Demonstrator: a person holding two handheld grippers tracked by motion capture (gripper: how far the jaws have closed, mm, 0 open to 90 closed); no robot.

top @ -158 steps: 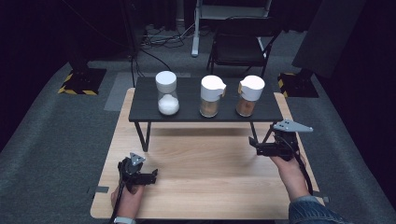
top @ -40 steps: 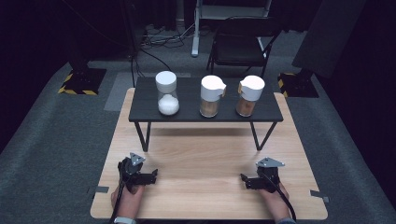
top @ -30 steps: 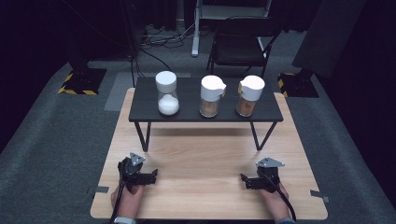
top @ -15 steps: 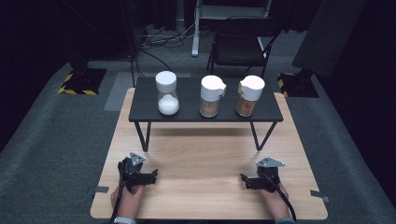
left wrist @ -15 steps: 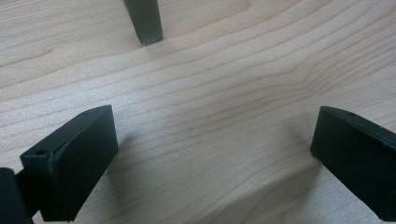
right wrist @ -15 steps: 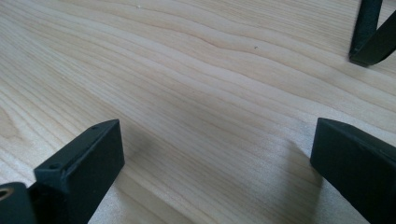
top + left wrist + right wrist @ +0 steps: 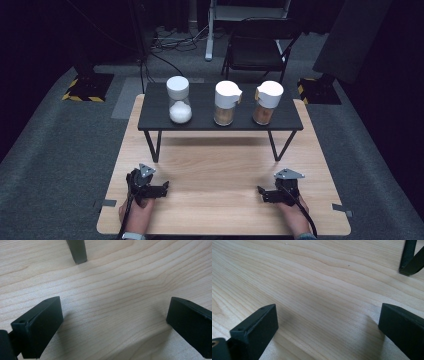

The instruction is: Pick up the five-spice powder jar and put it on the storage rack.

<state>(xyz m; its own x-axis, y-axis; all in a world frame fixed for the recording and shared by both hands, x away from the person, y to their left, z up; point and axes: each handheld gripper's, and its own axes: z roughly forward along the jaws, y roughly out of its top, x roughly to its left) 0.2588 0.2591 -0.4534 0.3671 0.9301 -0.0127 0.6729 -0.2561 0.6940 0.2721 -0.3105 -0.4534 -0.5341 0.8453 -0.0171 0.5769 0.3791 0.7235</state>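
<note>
Dark room, grey carpet; pale wooden table (image 7: 220, 200) carrying a low black shelf (image 7: 200, 122). On it stand three white-lidded jars in a row: left jar (image 7: 178, 99) with white grains, middle jar (image 7: 226, 103) and right jar (image 7: 266, 102) with tan contents. Likely rigid, smooth, part-filled; best gripped round the body below the lid. No labels legible. Left gripper (image 7: 159, 189) and right gripper (image 7: 264, 195) rest on the table's near edge, jaws spread, empty.
</note>
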